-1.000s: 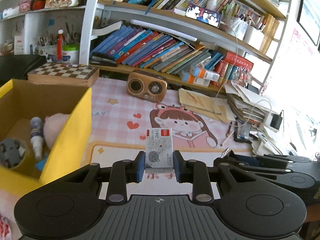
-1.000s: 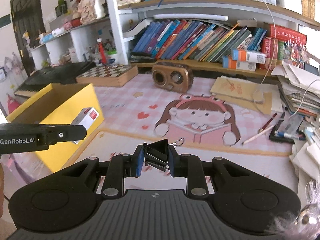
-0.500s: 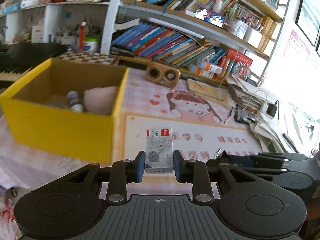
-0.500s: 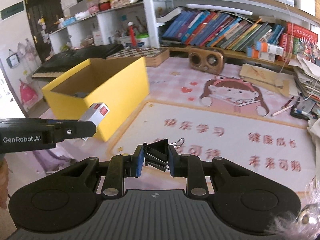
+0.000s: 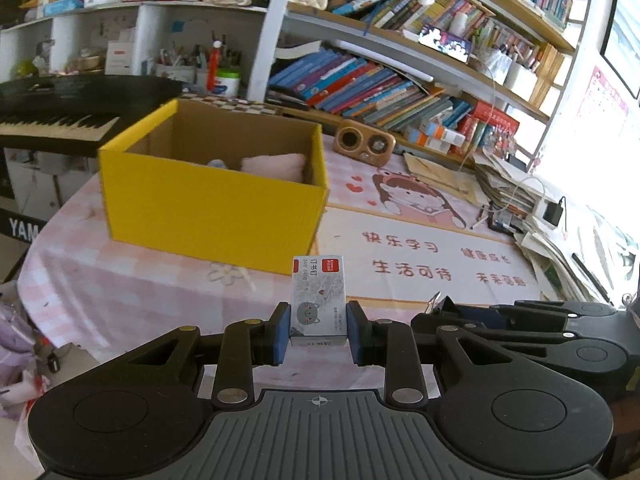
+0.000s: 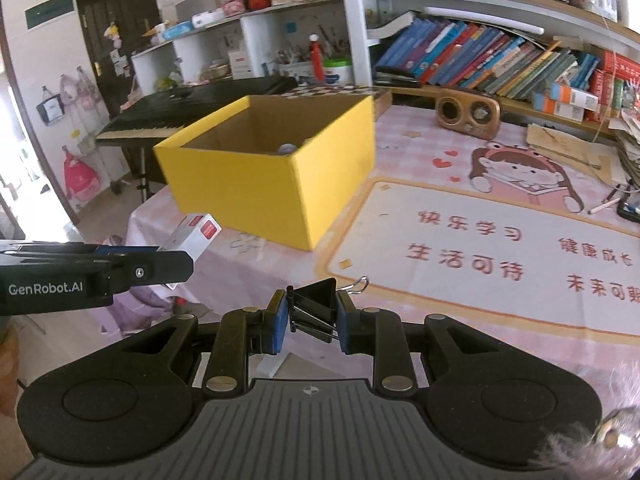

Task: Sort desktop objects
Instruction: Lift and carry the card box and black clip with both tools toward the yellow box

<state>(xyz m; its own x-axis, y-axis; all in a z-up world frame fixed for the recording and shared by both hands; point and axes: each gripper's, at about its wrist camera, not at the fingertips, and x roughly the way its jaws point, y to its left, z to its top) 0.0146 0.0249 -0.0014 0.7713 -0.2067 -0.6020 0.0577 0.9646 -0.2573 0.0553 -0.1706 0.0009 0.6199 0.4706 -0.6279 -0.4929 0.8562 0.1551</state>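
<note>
I have my left gripper [image 5: 319,334] clamped tight on a small staple box [image 5: 319,300], held upright in the air just short of the yellow box [image 5: 212,204] on the desk. My right gripper [image 6: 311,322] is pinched on a black binder clip [image 6: 316,306], also short of the yellow box and off its right corner. Inside the yellow box I see a pink soft thing [image 5: 274,164].

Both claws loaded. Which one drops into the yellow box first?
Likely left. The left claw, shut on the staple box, sits nearer the yellow box; the right claw with the binder clip is farther over.
</note>
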